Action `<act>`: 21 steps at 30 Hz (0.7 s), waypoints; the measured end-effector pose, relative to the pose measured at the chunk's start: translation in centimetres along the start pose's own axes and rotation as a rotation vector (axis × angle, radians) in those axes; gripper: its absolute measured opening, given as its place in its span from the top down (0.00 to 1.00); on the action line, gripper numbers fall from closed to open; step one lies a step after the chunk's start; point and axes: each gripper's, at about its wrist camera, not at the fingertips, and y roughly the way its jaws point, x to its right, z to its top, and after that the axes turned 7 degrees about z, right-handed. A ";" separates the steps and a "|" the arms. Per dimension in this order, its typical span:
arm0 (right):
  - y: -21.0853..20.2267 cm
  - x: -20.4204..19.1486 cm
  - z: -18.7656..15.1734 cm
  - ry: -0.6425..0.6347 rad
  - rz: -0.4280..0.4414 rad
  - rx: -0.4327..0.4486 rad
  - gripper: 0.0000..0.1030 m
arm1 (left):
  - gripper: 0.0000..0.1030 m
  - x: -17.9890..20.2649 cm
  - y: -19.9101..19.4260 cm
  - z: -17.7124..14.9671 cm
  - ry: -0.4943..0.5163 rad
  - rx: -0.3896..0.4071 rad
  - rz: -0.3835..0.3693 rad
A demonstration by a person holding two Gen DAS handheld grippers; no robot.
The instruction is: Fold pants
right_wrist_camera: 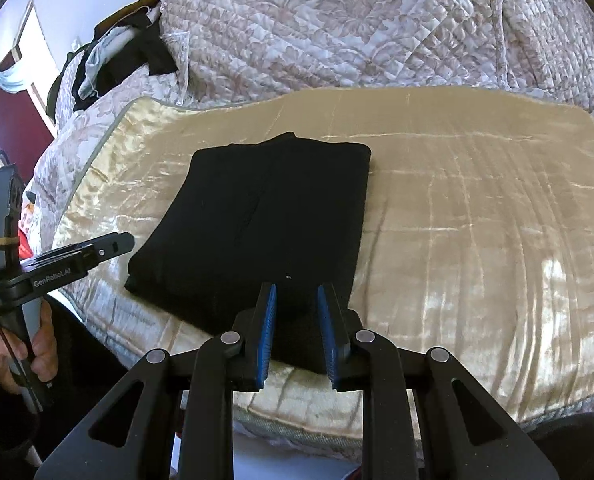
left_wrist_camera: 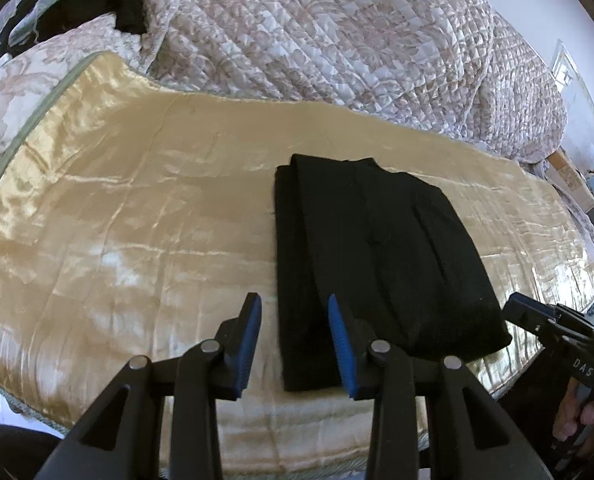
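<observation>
Between my left gripper's (left_wrist_camera: 295,300) blue pads I see only the near left strip of the black pants (left_wrist_camera: 377,256) below, jaws spread wide and gripping nothing. My right gripper (right_wrist_camera: 296,289) is parted too, nothing pinched, its tips over the near edge of the pants (right_wrist_camera: 265,224). From the right wrist view, the left gripper (right_wrist_camera: 127,241) pokes in from the side, its tip just beside the near left corner of the bundle, and I can see the hand (right_wrist_camera: 13,352) wrapped round its handle. From the left wrist view, the right gripper (left_wrist_camera: 515,306) sits just off the near right corner.

Now the pants themselves: folded into a compact dark rectangle, layered, one narrower strip showing along the left side, lying flat on a shiny gold satin cover (left_wrist_camera: 117,220) toward the near edge of the bed. Behind the cover, a quilted floral bedspread (left_wrist_camera: 337,40) is heaped up high. Far back left, some dark and pale clothes (right_wrist_camera: 113,60) lie piled on the bed.
</observation>
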 end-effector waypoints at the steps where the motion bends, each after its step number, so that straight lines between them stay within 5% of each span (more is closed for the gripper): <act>1: 0.2 0.0 0.1 0.000 0.000 -0.002 0.79 | 0.64 0.3 0.0 0.1 0.003 0.000 -0.002; 10: 2.2 0.6 0.4 0.003 -0.009 -0.063 0.79 | 0.64 1.6 1.5 0.1 0.044 -0.026 -0.015; 21: 1.6 0.9 1.7 0.014 -0.006 -0.025 0.79 | 0.64 0.8 1.4 0.7 0.032 -0.019 -0.002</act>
